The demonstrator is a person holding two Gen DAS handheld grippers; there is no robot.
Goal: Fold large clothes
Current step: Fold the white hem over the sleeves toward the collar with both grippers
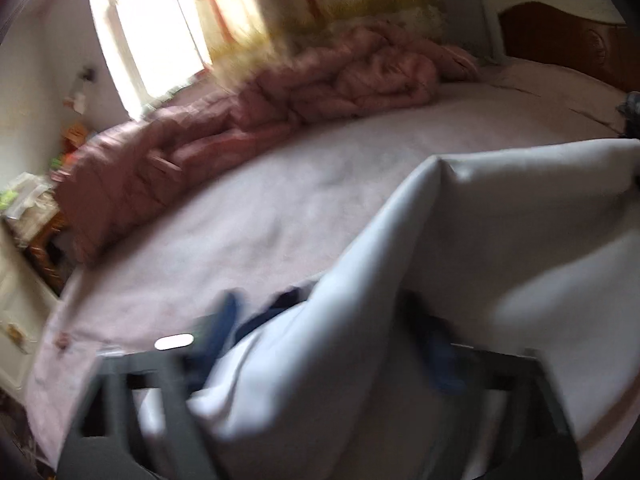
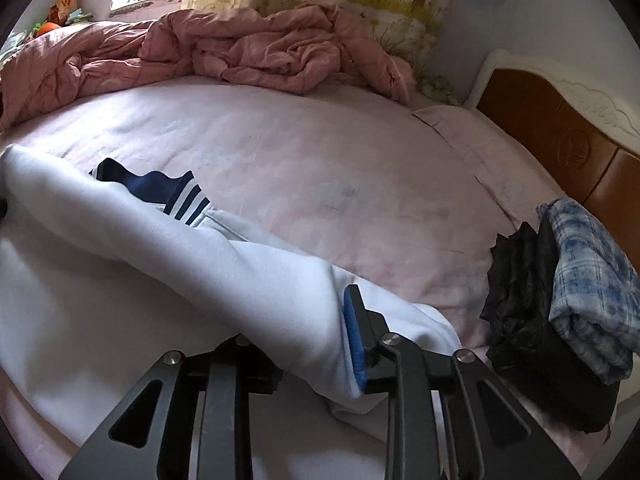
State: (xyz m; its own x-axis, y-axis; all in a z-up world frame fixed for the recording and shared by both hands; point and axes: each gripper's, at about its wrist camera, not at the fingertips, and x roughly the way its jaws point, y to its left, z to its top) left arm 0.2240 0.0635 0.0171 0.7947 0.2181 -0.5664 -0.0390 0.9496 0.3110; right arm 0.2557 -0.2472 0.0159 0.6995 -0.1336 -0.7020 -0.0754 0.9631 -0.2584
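A large white garment (image 2: 160, 264) with a navy, white-striped collar (image 2: 168, 192) hangs stretched above the pink bed sheet (image 2: 320, 168). My right gripper (image 2: 312, 336) is shut on one edge of it; its blue-padded finger (image 2: 354, 340) presses the cloth. In the blurred left wrist view the same white garment (image 1: 460, 260) drapes over my left gripper (image 1: 332, 344), which is shut on its other edge, with blue pads partly hidden by fabric.
A crumpled pink quilt (image 2: 240, 48) lies along the far side of the bed. Folded black and blue-plaid clothes (image 2: 560, 280) are stacked at the right, near the wooden headboard (image 2: 560, 132). A nightstand (image 1: 32, 216) stands left of the bed.
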